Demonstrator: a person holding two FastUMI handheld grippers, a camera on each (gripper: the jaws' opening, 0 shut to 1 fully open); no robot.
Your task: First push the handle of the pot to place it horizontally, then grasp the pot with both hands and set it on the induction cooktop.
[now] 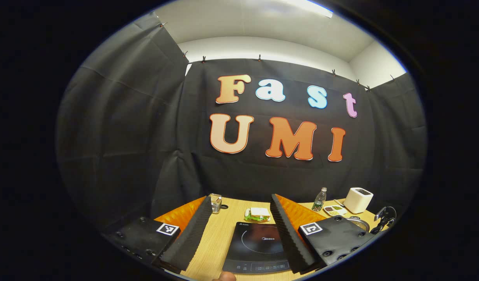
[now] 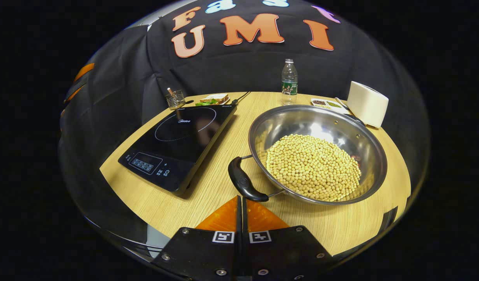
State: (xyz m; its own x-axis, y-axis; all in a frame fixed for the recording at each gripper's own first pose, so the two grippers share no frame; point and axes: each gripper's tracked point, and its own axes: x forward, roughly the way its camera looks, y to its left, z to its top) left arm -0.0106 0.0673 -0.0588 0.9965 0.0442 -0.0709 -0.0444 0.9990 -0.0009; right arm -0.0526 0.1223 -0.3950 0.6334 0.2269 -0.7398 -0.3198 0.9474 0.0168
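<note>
**Pot beside cooktop, untouched**

Left gripper view: the left gripper (image 1: 239, 230), jaws spread wide, hangs over the induction cooktop (image 1: 256, 247) on the counter (image 1: 216, 238).
Right gripper view: the right gripper (image 2: 242, 218), jaws pressed together, sits just short of the pot (image 2: 317, 152) handle (image 2: 243, 182)

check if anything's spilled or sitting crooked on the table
Nothing spilled: the beans sit inside the pot. Its near handle points toward the camera rather than sideways, and the pot stands beside the cooktop, not on it.

The bench (image 1: 224, 230) is viewed low from its near edge by the left gripper view, tilted wallward; higher and downward by the right. The cooktop (image 2: 181, 140) is shared.
</note>
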